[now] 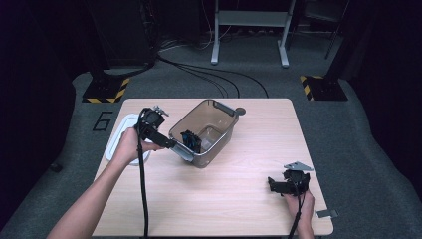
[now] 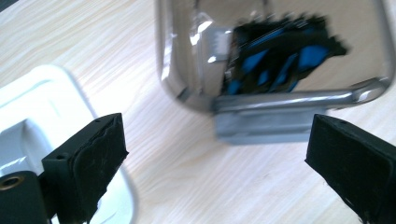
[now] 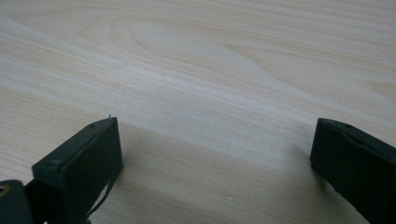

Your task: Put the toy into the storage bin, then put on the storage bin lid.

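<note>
While my left gripper (image 2: 215, 154) holds its jaws wide apart, gripping nothing, just before the clear bin's (image 1: 219, 117) grey handle (image 2: 261, 126), my right gripper (image 3: 215, 154) gapes empty above bare table (image 3: 210, 60).

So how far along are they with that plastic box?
Looks done: the white lid lies off beside the clear bin, and a black-and-blue item sits inside. In hand: the open left gripper is at the bin's grey handle. The right gripper rests open, holding nothing. What remains, I can't tell.
</note>
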Demonstrator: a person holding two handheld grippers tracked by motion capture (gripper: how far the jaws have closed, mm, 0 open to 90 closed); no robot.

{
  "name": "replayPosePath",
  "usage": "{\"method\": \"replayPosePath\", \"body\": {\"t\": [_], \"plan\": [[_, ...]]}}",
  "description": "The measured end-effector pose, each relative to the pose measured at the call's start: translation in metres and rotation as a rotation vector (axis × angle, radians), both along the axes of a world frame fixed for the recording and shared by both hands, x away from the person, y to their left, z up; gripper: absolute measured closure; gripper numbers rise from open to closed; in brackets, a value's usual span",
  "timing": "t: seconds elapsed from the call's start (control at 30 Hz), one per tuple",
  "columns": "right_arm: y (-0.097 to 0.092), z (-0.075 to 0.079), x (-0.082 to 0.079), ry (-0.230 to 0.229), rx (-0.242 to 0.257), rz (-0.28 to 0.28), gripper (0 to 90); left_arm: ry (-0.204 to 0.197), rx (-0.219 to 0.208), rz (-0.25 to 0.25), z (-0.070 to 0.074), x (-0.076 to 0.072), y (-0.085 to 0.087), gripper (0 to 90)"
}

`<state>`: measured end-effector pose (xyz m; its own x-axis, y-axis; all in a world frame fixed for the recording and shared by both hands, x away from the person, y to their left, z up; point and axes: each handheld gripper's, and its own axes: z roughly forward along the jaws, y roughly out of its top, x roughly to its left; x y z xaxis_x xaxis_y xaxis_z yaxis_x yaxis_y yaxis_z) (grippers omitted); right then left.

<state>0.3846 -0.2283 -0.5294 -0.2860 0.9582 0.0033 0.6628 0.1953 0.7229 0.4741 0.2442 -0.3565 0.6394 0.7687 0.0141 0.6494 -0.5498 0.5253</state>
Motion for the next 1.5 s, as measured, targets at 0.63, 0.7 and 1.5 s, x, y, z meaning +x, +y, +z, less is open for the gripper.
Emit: {"method": "replayPosePath", "body": {"t": [0.63, 0.7, 1.5], "plan": [[0.000, 0.000, 0.000, 0.000, 0.000, -0.001, 1.5, -0.095, -0.081, 0.254, -0.062, 0.025, 0.079, 8.4], [0.000, 0.000, 0.000, 0.000, 0.000, 0.000, 1.5, -0.100, -0.086, 0.276, -0.068, 0.028, 0.084, 8.6], [0.000, 0.000, 0.000, 0.000, 0.000, 0.000, 1.5, -0.163, -0.019, 0.540, -0.116, 0.060, 0.113, 33.4]]}}
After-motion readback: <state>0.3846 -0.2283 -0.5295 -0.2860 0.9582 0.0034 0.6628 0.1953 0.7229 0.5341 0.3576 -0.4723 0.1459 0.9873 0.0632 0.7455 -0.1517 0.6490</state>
